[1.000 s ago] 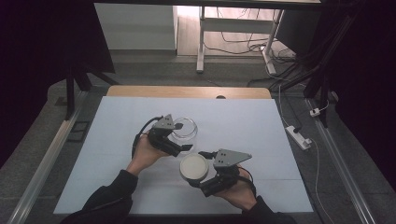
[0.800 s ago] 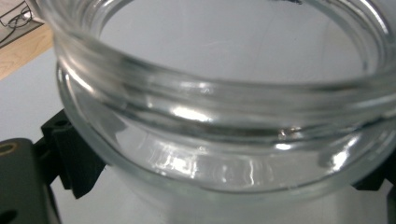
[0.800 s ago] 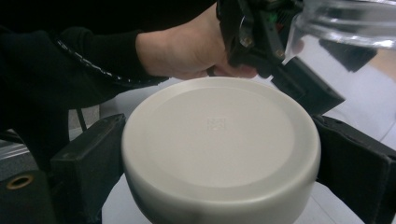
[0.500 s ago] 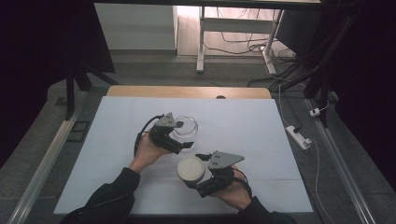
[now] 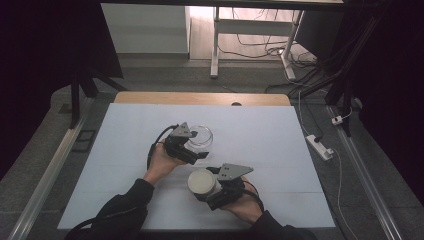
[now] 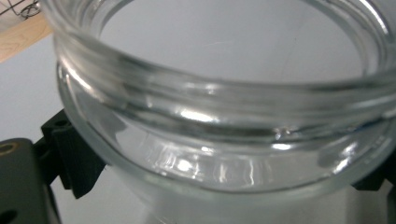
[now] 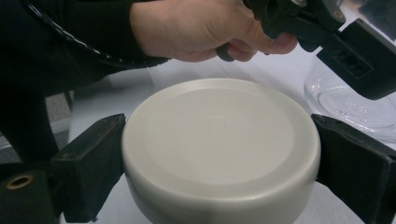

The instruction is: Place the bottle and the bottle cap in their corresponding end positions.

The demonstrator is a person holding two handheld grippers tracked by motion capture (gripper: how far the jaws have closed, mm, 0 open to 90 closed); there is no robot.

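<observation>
My left tongs (image 5: 196, 151) clamp the open glass jar (image 5: 200, 137) near the tabletop (image 5: 280, 135) centre. My right tongs (image 5: 204, 189) grip the white lid (image 5: 201, 182) nearer the front edge, with bare surface all round.

We can read no text anywhere. The round off-white plastic lid (image 7: 221, 151) bears a small embossed mark at its centre, and the clear glass jar's base (image 7: 355, 109) shows raised characters, both too faint to make out.
</observation>
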